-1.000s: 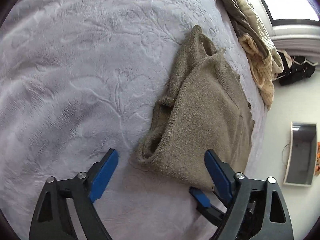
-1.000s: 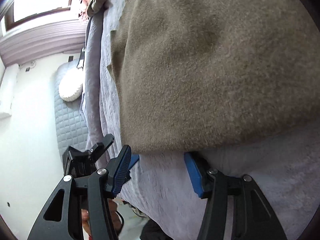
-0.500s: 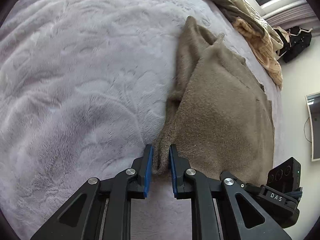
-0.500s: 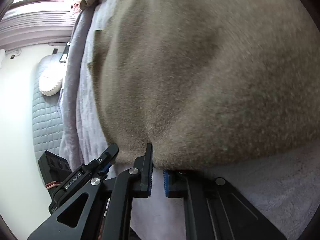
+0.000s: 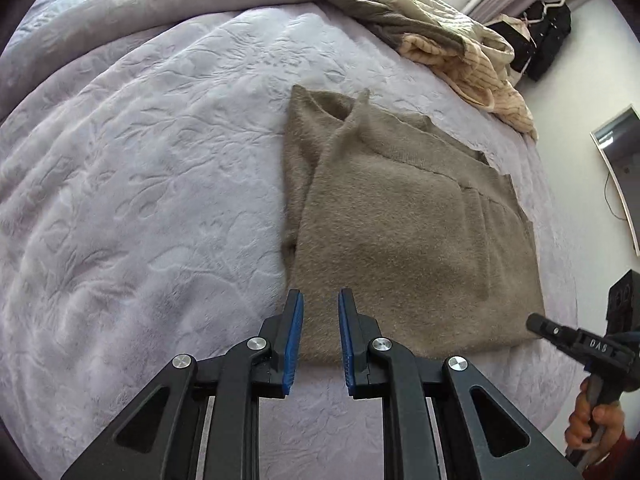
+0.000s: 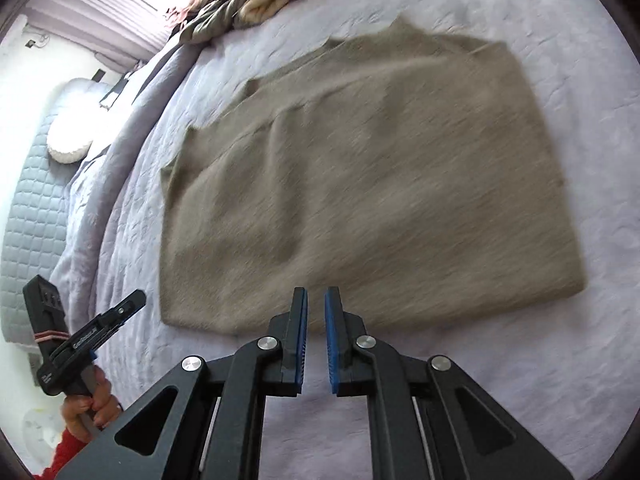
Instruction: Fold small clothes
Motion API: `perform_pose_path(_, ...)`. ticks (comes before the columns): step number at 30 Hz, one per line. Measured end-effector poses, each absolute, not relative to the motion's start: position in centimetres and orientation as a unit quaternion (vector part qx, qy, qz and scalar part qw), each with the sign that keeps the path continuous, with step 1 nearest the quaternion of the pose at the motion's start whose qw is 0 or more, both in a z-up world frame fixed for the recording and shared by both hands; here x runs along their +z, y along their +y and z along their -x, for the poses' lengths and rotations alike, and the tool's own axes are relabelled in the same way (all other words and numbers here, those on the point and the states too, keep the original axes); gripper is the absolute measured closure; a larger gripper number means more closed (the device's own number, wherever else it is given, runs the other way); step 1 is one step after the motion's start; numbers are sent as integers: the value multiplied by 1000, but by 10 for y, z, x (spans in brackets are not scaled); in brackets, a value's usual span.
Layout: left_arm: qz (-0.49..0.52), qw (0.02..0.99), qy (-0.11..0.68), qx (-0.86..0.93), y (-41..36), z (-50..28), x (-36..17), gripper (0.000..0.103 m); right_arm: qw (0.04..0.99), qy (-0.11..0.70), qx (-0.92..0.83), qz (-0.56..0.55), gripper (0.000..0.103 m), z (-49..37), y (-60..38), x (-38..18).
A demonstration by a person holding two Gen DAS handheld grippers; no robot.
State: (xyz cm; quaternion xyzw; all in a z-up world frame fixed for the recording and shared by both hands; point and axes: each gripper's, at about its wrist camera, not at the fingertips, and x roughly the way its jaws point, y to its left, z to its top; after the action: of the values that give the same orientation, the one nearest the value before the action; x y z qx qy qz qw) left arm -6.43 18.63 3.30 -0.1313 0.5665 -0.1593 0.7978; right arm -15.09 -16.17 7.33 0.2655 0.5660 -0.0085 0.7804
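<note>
Lavender embossed bedspread [image 5: 140,184]: bears all. Taupe knit sweater [image 5: 404,232], folded, lies flat at centre, long axis running away from both tools, near hem just ahead of the jaws. Left gripper [image 5: 319,336]: jaws slightly parted, empty, over the hem's left corner. Right gripper [image 6: 316,332]: likewise released, at mid-hem.

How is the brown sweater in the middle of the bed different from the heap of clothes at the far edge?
The brown sweater lies flat, folded into a neat block; the clothes heap is crumpled and loose. The sweater is one plain taupe piece; the heap mixes cream knit and olive fabric. The sweater sits just ahead of the grippers, the heap farther off. Both rest on the lilac bedspread.
</note>
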Motion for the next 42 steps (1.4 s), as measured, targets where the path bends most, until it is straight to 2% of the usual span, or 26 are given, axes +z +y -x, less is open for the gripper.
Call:
perform_pose_path(4, 100, 784, 592, -158, 169, 61, 10, 85, 787, 568, -73, -229, 93, 158, -205, 75)
perform_pose_path(7, 92, 779, 600, -155, 168, 64, -5, 85, 766, 605, -131, -173, 94, 175, -241, 49)
perform_pose_path(9, 89, 780, 599, -156, 169, 66, -3, 85, 755, 612, -135, -193, 99, 194, -262, 25)
perform_pose_path(12, 74, 779, 604, -152, 168, 67, 0, 85, 764, 585, -127, -241, 99, 213, -276, 26)
perform_pose_path(17, 49, 780, 609, -134, 155, 66, 4, 85, 759, 598, -137, -220, 98, 213, -269, 35)
perform_pose_path(19, 40, 782, 609, -127, 152, 68, 6, 85, 756, 600, -137, -222, 93, 214, -263, 41)
perform_pose_path(34, 20, 782, 614, -109, 136, 73, 9, 84, 755, 609, -75, -229, 91, 221, -202, 54)
perform_pose_path(35, 21, 782, 614, -108, 135, 72, 10, 79, 755, 610, -71, -229, 91, 219, -199, 54)
perform_pose_path(36, 26, 781, 614, -113, 135, 73, 10, 51, 755, 611, -68, -229, 90, 220, -196, 55)
perform_pose_path(37, 38, 780, 612, -126, 134, 72, 12, 39, 755, 611, -64, -229, 88, 220, -194, 55)
perform_pose_path(38, 40, 782, 608, -129, 133, 73, 16, 16, 754, 612, -61, -229, 87, 219, -191, 54)
perform_pose_path(39, 27, 790, 601, -120, 131, 75, 20, 7, 754, 613, -58, -229, 83, 218, -188, 54)
perform_pose_path(42, 3, 800, 587, -121, 125, 77, 28, 7, 753, 615, -52, -230, 70, 216, -180, 52)
